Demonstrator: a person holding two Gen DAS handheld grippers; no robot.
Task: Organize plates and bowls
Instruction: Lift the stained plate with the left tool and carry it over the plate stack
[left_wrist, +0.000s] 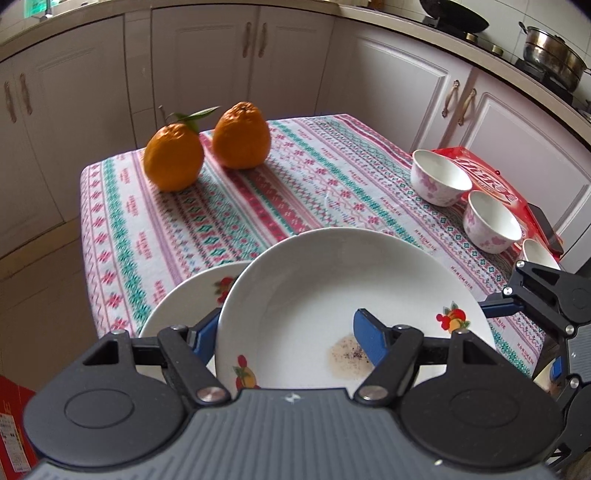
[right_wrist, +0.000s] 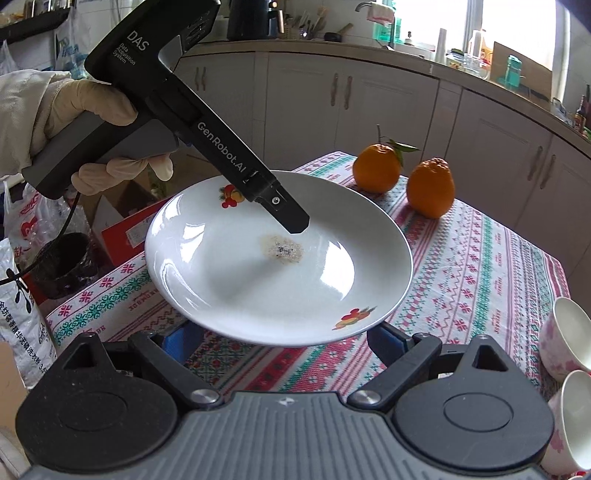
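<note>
A white plate (left_wrist: 314, 280) with fruit decals and a brownish stain (right_wrist: 282, 249) is held tilted above the patterned tablecloth (left_wrist: 295, 184). My left gripper (left_wrist: 286, 328) is shut on its rim, with one blue pad (left_wrist: 369, 339) inside the dish and the other (left_wrist: 205, 332) beneath it. A second matching plate (left_wrist: 184, 295) lies on the table, partly under the held one. My right gripper (right_wrist: 284, 341) stands open and low at the held plate's near edge, not touching it. Three pink-flowered bowls (left_wrist: 439, 177) (left_wrist: 491, 221) (left_wrist: 539, 254) stand upright in a row at the right.
Two oranges (left_wrist: 173, 155) (left_wrist: 242, 136) sit at the table's far end. A red box (left_wrist: 480, 166) with a dark phone (left_wrist: 546, 229) lies behind the bowls. A gloved hand (right_wrist: 96, 107) holds the left gripper's handle. Bags and boxes (right_wrist: 26, 236) crowd the floor by the table; cabinets stand behind.
</note>
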